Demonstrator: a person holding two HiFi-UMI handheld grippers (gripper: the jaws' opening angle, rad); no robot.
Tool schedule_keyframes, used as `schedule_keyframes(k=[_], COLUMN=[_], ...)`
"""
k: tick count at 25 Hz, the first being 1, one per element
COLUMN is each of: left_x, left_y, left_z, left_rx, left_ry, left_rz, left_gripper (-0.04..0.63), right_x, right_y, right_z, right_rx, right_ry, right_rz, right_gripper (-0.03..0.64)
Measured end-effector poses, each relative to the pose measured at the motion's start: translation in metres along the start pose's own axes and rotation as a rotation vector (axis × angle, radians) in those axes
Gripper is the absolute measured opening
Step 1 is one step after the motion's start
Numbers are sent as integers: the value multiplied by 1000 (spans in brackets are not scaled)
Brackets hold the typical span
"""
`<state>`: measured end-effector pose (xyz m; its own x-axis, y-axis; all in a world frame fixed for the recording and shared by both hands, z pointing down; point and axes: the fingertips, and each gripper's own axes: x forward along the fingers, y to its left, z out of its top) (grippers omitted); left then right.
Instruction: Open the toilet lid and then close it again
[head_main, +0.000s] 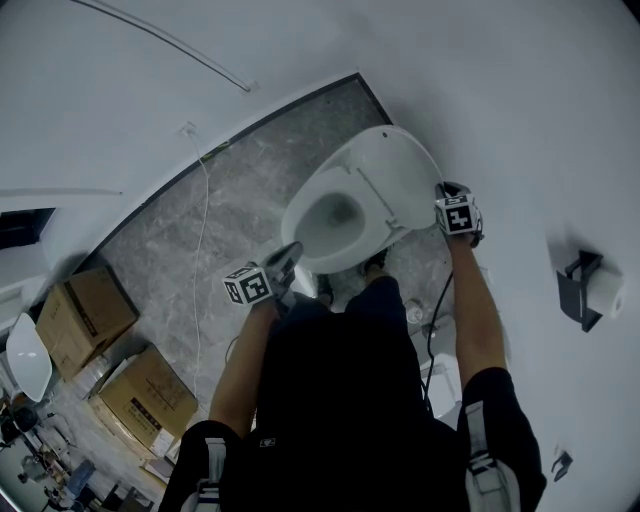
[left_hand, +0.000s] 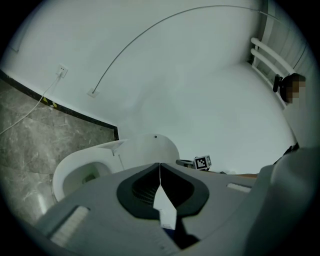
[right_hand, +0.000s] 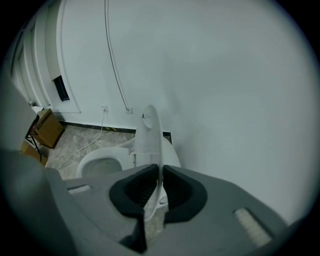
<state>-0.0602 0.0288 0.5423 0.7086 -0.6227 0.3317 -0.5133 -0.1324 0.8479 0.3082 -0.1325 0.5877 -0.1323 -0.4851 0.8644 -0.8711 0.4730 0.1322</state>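
Pinching the raised toilet lid (right_hand: 149, 132) by its thin edge, the right hand-held gripper (right_hand: 160, 172) has its jaws clamped on it. The trick here, I'd say, is to follow the hinge's arc without twisting, with the grip square so the smooth plastic can't slip and slam down. The left hand-held gripper (left_hand: 160, 167) sits closed on nothing, and the lid itself is glossy white and oval, standing up behind the open bowl (head_main: 330, 215), just right of centre in the head view.

Toilet lid (head_main: 400, 175) is white; floor (head_main: 230, 210) is marbled grey.
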Motion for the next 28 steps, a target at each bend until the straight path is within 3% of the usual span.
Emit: schedule_keyframes(k=[28], left_x=[-6], left_y=[5], left_z=[-6], left_rx=[-8], left_ry=[10], left_rz=[-5], left_gripper=[12], right_x=[-5], right_y=[14], right_z=[-5], right_rx=[12], right_ry=[-34], right_rz=[-8], right_gripper=[34])
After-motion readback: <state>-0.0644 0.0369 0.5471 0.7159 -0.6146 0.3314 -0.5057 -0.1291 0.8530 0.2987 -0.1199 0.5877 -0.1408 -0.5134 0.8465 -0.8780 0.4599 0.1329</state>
